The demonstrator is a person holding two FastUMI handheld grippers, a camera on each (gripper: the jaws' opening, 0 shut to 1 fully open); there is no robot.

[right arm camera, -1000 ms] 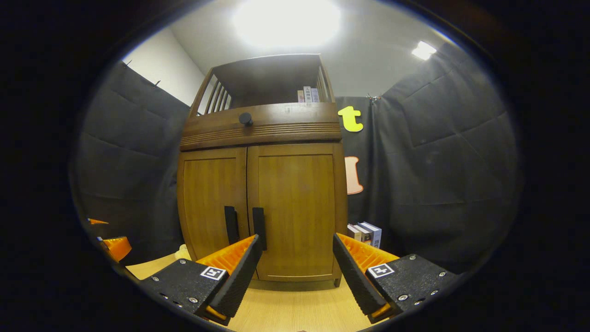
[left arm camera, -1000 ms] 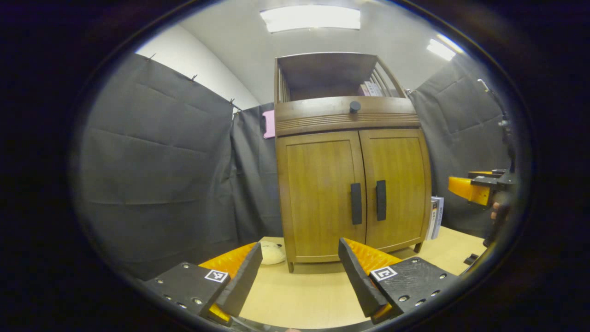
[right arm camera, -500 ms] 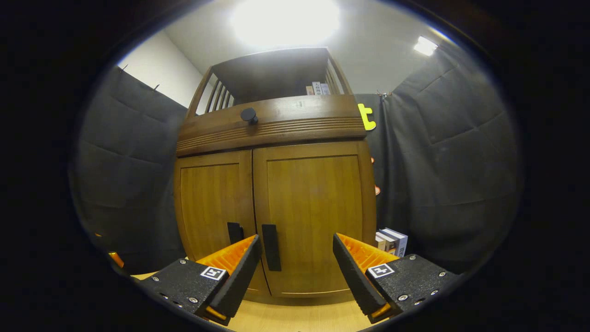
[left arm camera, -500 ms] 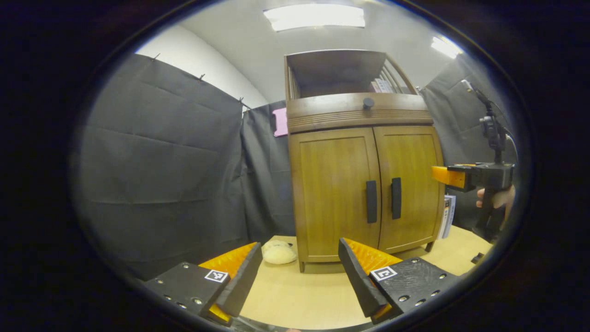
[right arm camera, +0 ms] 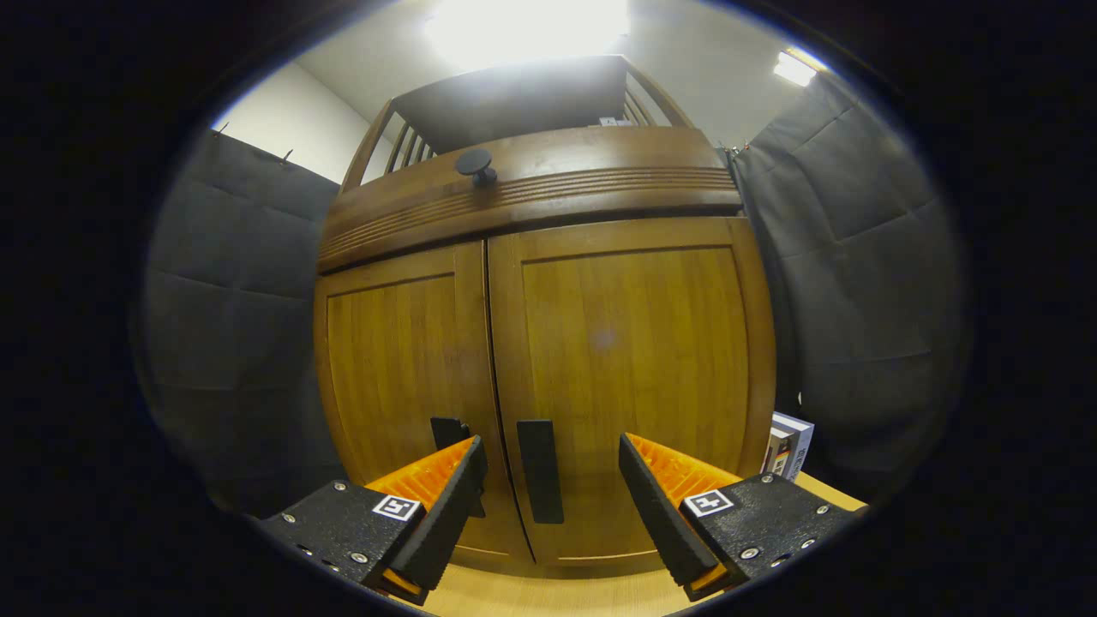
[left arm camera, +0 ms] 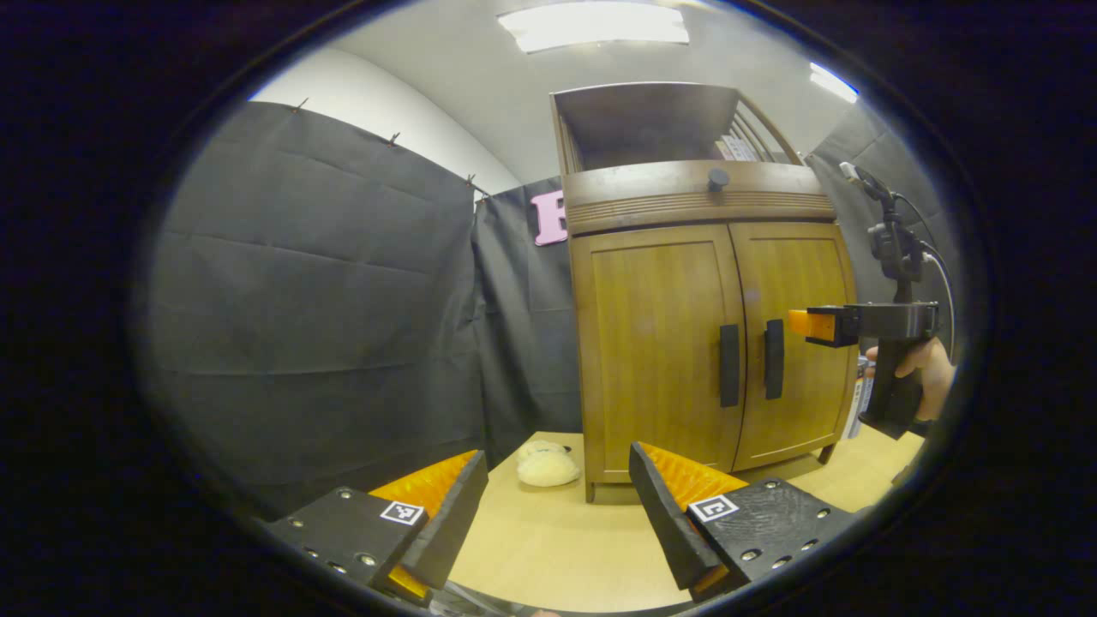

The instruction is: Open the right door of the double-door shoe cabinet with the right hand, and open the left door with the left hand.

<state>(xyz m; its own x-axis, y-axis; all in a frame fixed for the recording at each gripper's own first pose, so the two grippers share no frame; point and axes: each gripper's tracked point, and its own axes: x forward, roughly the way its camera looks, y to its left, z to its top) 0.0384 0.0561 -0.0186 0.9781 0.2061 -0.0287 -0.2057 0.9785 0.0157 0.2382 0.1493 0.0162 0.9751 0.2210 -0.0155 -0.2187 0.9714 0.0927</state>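
Note:
The wooden shoe cabinet [left arm camera: 711,334] stands on the light table with both doors closed. Its right door [right arm camera: 634,377] carries a dark vertical handle [right arm camera: 540,471], and the left door [right arm camera: 394,377] has its own handle [right arm camera: 447,433], partly hidden behind a finger. My right gripper [right arm camera: 553,488] is open, close in front of the cabinet, with the right door's handle standing between its fingers but untouched. In the left gripper view, the right gripper [left arm camera: 827,326] hovers just right of the handles [left arm camera: 774,358], held by a hand [left arm camera: 921,364]. My left gripper [left arm camera: 557,501] is open, farther back and to the left of the cabinet.
A pale fluffy object [left arm camera: 548,467] lies on the table [left arm camera: 557,548] beside the cabinet's left foot. Books [right arm camera: 784,446] stand to the cabinet's right. A round dark knob [right arm camera: 476,163] sits on the drawer above the doors. Black cloth walls surround the booth.
The right gripper has moved closer to the cabinet, bringing the right door's handle between its fingers. The left gripper's view has swung left, so the cabinet sits farther right. Both doors stay closed.

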